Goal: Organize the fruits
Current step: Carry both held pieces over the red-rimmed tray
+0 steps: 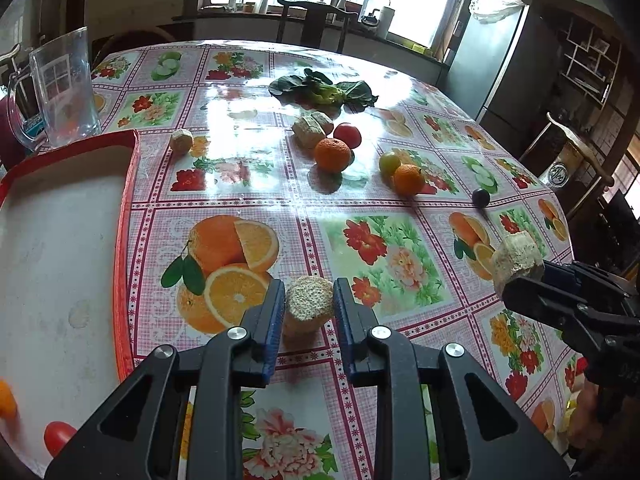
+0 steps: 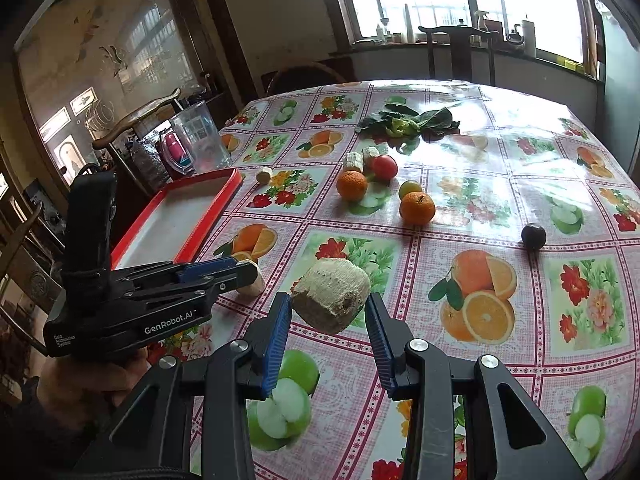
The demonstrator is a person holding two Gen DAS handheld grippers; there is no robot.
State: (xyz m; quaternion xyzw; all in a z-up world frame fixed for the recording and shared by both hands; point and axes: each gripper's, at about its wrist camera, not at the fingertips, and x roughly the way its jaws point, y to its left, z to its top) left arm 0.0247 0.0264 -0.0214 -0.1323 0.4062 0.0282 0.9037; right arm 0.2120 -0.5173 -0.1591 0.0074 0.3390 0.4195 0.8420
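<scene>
Writing: "GenRobot.AI" in white on the side of the left claw (image 2: 240,276) body, with a small line under it that looks like "Data Acquisition System"; too fine to be sure.
Left claw (image 1: 309,306): blue ribbed fingers (image 1: 273,316) pinching a pale, rough-cut chunk (image 1: 308,308), porous on its cut face, low over the table (image 1: 280,184).
Right claw (image 2: 329,312): pinching a larger beige chunk (image 2: 332,300), fibrous on its side, brown on the cut end, held clear of the table; in the left view it sits at 3 o'clock (image 1: 516,260).
Tray (image 1: 128,200): red rim, white floor, at 9 o'clock in the left view; an orange fruit (image 1: 6,400) and a red fruit (image 1: 58,438) lie at its near edge, partly cut off by the frame.
Loose fruit, 12 to 1 o'clock: near orange (image 2: 417,208) touching a yellow-green fruit (image 2: 410,189); far orange (image 2: 351,185) just beside a red tomato (image 2: 384,167); a dark plum (image 2: 533,236) well apart at 2 o'clock.
Other chunks: two pale pieces (image 2: 360,160) behind the tomato, one small piece (image 2: 264,175) near the tray's far corner.
Greens: leafy bunch (image 2: 408,122) at 12 o'clock, farther back.
Jug: clear plastic pitcher (image 1: 64,88) beyond the tray, at 10 o'clock.
Cloth: glossy pink check printed with oranges, apples and flowers.
</scene>
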